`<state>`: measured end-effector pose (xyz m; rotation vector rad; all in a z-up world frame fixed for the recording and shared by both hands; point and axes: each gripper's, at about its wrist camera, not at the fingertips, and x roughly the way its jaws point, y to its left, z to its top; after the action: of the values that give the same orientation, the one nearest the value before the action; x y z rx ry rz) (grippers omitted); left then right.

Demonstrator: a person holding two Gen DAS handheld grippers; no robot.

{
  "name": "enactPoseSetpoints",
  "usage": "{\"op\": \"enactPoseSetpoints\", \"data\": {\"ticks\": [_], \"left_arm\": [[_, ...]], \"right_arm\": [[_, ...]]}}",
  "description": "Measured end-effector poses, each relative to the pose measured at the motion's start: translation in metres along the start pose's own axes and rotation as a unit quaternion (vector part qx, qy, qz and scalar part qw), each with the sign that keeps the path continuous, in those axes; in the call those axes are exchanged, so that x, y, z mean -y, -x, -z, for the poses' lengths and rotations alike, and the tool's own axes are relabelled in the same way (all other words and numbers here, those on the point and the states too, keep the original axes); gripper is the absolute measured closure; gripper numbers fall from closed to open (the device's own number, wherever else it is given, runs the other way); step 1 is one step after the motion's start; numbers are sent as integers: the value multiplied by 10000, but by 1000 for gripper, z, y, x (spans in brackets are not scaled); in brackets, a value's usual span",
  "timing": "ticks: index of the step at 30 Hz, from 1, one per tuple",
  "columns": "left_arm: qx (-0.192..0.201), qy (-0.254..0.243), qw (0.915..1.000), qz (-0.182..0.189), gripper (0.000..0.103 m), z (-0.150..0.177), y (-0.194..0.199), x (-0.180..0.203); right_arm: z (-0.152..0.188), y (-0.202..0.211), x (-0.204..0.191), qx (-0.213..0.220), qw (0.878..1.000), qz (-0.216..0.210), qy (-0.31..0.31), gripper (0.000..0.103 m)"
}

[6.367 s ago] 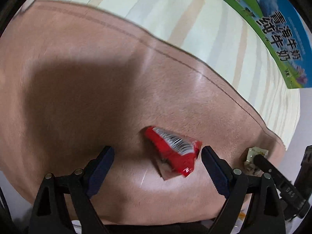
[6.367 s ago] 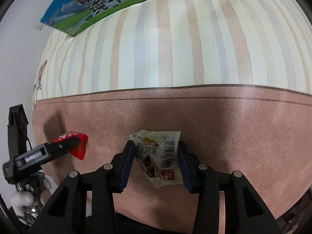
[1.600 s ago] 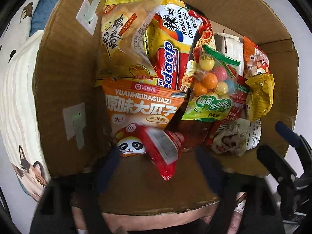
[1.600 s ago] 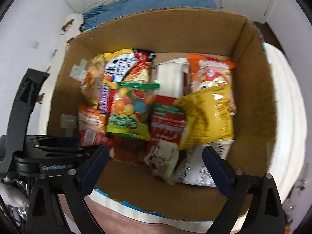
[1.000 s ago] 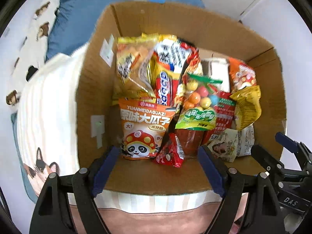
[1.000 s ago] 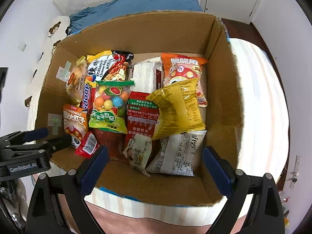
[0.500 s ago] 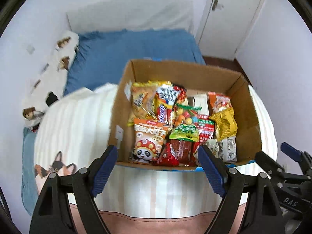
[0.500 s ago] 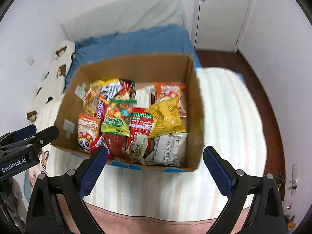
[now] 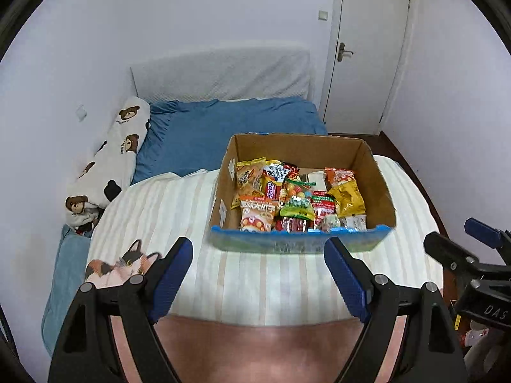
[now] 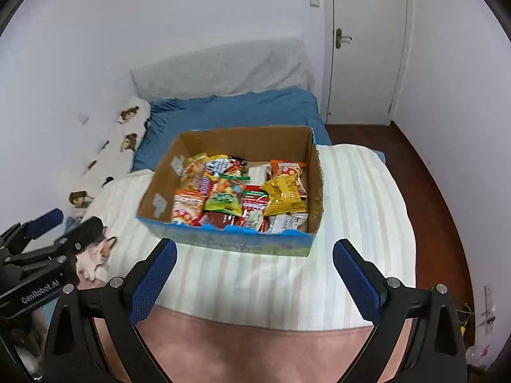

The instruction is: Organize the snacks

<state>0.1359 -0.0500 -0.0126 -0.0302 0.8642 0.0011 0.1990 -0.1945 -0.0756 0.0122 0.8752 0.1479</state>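
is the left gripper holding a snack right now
No, the left gripper is open with nothing between its blue pads, and the snack packets sit in the cardboard box farther off on the bed.

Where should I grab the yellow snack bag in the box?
Probably the yellow snack bag's crinkled upper edge, coming straight down from above. It lies on top of the other packets in the cardboard box, whose tall walls block any sideways approach.

Red snack packet (image 9: 281, 223) and white snack packet (image 9: 330, 221): now inside cardboard box (image 9: 377, 175), near edge. Left gripper (image 9: 258, 263), right gripper (image 10: 255, 266): emptied, jaws apart, withdrawn from box.
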Motion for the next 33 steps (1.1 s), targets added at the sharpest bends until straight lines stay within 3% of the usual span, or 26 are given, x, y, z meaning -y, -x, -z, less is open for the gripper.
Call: {"op": "enactPoseSetpoints", "data": {"ticks": [7, 18, 25, 33], "left_arm": [[268, 27, 9996, -69, 19, 24, 54, -4], [637, 89, 9976, -238, 19, 47, 114, -2], [651, 172, 9974, -246, 19, 56, 125, -1], [538, 255, 9979, -269, 19, 58, 114, 1]], "right_arm": [[26, 69, -5, 501, 9987, -5, 38, 3], [52, 147, -13, 896, 9958, -105, 122, 3], [58, 167, -17, 989, 9947, -108, 240, 2], [56, 152, -16, 845, 9961, -47, 253, 0]]}}
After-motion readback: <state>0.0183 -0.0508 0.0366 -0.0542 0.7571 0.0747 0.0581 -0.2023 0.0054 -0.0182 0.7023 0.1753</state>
